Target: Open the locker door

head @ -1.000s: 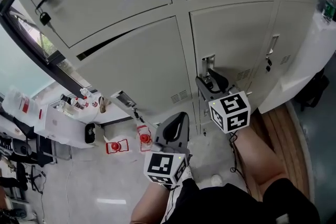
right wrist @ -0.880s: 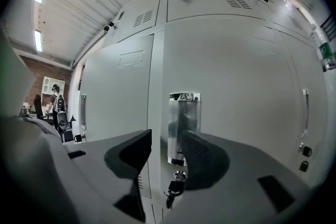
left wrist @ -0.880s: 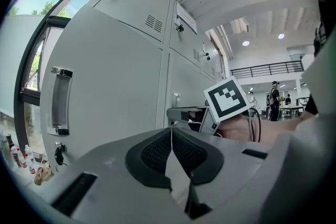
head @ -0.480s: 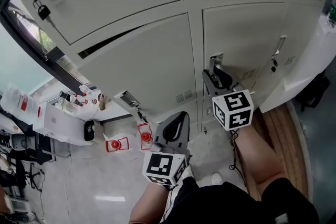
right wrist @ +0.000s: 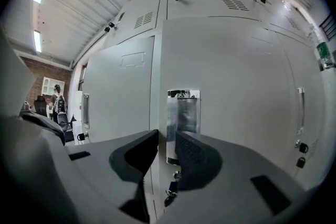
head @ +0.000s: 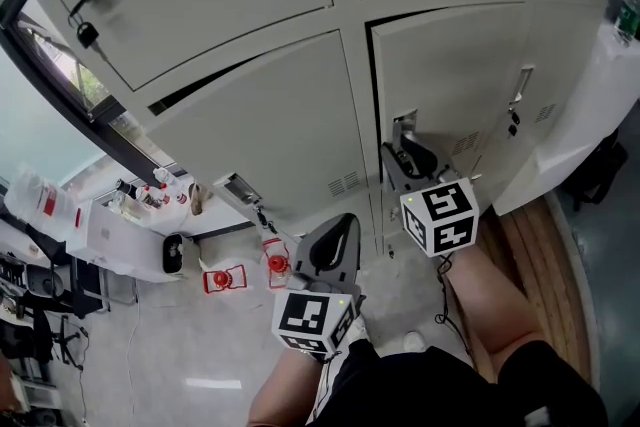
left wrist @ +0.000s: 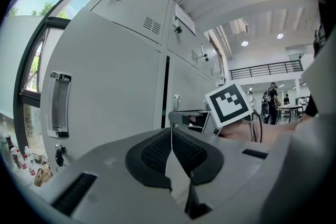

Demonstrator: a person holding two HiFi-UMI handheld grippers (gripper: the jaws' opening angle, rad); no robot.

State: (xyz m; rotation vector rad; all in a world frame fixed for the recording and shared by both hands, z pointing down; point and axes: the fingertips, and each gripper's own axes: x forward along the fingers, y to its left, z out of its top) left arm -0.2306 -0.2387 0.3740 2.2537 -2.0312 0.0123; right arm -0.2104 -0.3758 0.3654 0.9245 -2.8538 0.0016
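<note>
Two grippers sit in the lower centre of the head view. The right hand-held gripper point(head: 403, 147) reaches level to the grey locker door point(head: 450, 75) at centre right. Its jaws have just been closing and now clamp on the left lip of the door's metal handle point(head: 400, 123). In the right gripper view, that lip stands between the pads and the keys point(right wrist: 169, 192) hang just under it.

A dark gap point(head: 374, 85) runs down the door's left edge and along its top, so the door stands slightly ajar from the frame. The neighbouring door point(head: 270, 125), left of it, also shows a dark slit along its upper edge.

The left hand-held gripper point(head: 338, 233) hangs lower and further left, well apart from the lockers. Its jaws are together with nothing between them.

Below it, the pale floor point(head: 180, 345) spreads toward the lower left, with two red objects point(head: 222, 278) near the locker base. The person's leg point(head: 500, 300) lies under the right gripper, beside a wooden strip point(head: 535, 245) at lower right.
</note>
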